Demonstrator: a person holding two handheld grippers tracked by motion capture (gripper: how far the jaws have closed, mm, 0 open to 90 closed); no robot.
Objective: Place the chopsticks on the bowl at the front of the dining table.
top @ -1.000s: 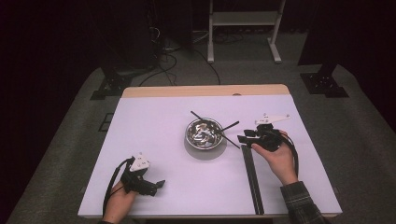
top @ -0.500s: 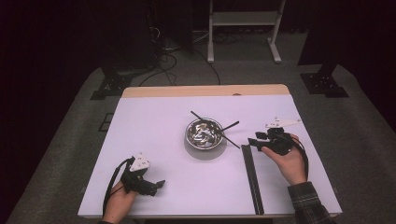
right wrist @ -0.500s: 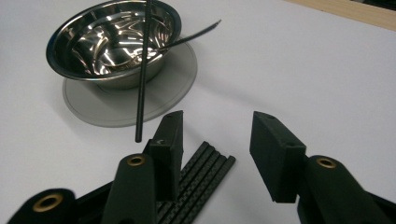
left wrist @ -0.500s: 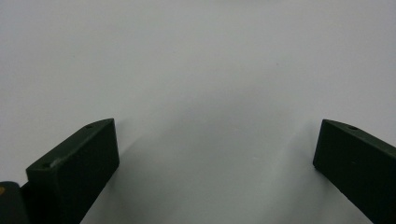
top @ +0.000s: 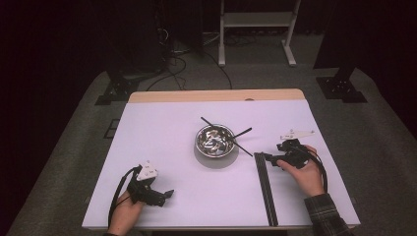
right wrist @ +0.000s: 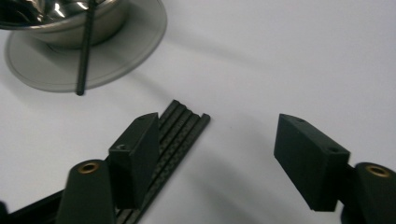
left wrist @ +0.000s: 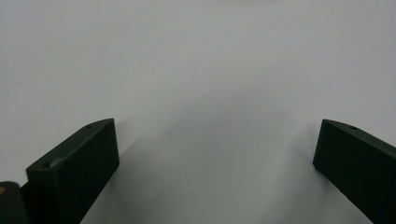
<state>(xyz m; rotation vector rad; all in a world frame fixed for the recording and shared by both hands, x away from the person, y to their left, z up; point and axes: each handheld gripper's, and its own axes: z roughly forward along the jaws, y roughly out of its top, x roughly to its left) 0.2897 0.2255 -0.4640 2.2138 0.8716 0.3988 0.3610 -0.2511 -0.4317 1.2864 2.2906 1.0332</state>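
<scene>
Your right gripper [top: 265, 158], jaws just opened wide and empty, hovers at the chopstick bundle [top: 266, 189]. Straddle one stick only before closing. Your left gripper [top: 164, 195] rests wide open.

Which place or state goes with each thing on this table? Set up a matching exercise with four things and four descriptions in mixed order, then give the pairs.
Things
1. metal bowl
2. bundle of black rods
3. left tool
4. right tool

Places or states
A. lies flat near the table's right front, pointing away from the person
B. jaws open over bare white table, near the left front corner
C. stands mid-table with black sticks resting across it
D. jaws open, just been opening, at the far end of the rods, gripping nothing

Pairs: 1-C, 2-A, 3-B, 4-D
</scene>
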